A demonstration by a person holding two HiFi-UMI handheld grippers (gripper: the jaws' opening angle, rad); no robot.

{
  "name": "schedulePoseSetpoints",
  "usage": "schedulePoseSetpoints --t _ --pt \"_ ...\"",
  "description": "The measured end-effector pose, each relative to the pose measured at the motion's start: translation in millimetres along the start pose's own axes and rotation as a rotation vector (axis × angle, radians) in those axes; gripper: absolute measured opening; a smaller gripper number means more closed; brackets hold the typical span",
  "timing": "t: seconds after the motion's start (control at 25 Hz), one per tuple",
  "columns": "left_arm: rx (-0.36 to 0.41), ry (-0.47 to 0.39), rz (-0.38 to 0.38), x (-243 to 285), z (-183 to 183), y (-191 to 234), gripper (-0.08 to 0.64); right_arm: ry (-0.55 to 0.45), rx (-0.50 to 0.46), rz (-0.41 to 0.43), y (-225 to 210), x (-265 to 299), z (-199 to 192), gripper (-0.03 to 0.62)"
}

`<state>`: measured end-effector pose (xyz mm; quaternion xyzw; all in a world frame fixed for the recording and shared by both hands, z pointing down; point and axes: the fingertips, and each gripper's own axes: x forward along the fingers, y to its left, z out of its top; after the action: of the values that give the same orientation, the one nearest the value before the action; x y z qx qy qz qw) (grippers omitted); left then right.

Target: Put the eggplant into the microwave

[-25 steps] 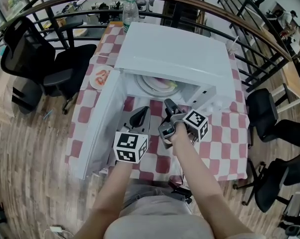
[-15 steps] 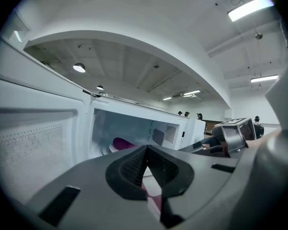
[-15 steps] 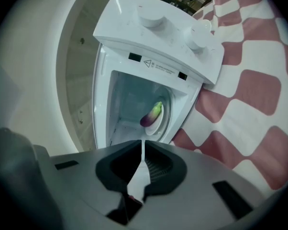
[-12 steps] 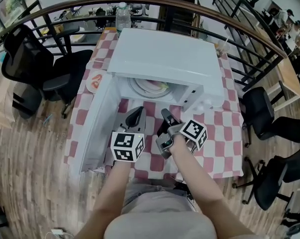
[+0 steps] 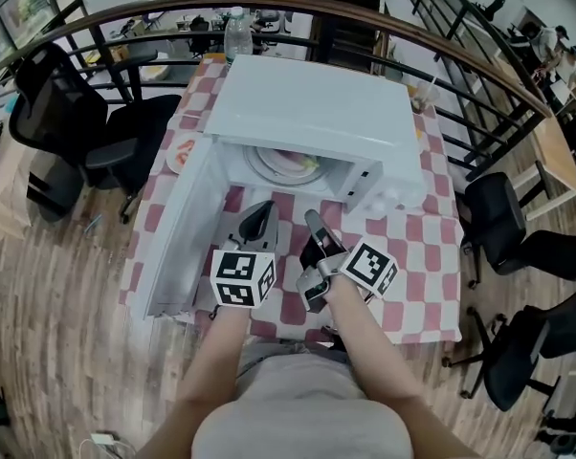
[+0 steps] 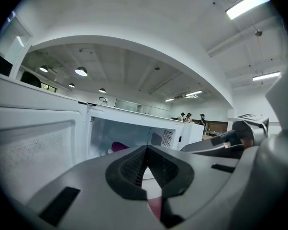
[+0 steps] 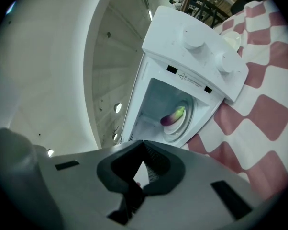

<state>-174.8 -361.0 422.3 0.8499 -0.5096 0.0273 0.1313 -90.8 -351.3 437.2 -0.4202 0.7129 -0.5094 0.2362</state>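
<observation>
The purple eggplant point(image 7: 172, 116) lies on the round plate point(image 5: 286, 165) inside the white microwave point(image 5: 317, 103), and its purple end point(image 6: 117, 146) also shows in the left gripper view. The microwave door point(image 5: 178, 228) stands swung open to the left. Both grippers hover over the checkered table point(image 5: 417, 256) in front of the opening, pointing at it. My left gripper point(image 5: 261, 216) point(image 6: 145, 150) is shut with nothing in it. Just to its right, my right gripper point(image 5: 312, 220) point(image 7: 143, 145) is also shut and empty, rolled onto its side.
A water bottle point(image 5: 235, 29) stands behind the microwave. A small plate with red food point(image 5: 181, 151) sits left of the open door. Black office chairs point(image 5: 125, 127) and a curved railing point(image 5: 441, 36) ring the table.
My right gripper has drawn back from the microwave opening toward me, risen and rolled. The left gripper has barely moved. The eggplant stays on the plate inside.
</observation>
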Motion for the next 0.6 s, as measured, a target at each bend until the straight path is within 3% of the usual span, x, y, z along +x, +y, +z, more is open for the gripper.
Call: schedulePoseSetpoints --t 0.16,0.32,0.6 --pt "0.019 -0.002 -0.009 -1 2 -7 -0.002 -0.048 -0.068 0.057 9 -9 3 0.025" --pt "0.039 -0.001 -0.033 0 2 -17 -0.002 -0.112 -0.201 0.102 25 -16 11 0.025" --pt "0.067 -0.01 -0.069 0 0 -35 -0.002 -0.187 -0.486 0.043 37 -33 26 0.026"
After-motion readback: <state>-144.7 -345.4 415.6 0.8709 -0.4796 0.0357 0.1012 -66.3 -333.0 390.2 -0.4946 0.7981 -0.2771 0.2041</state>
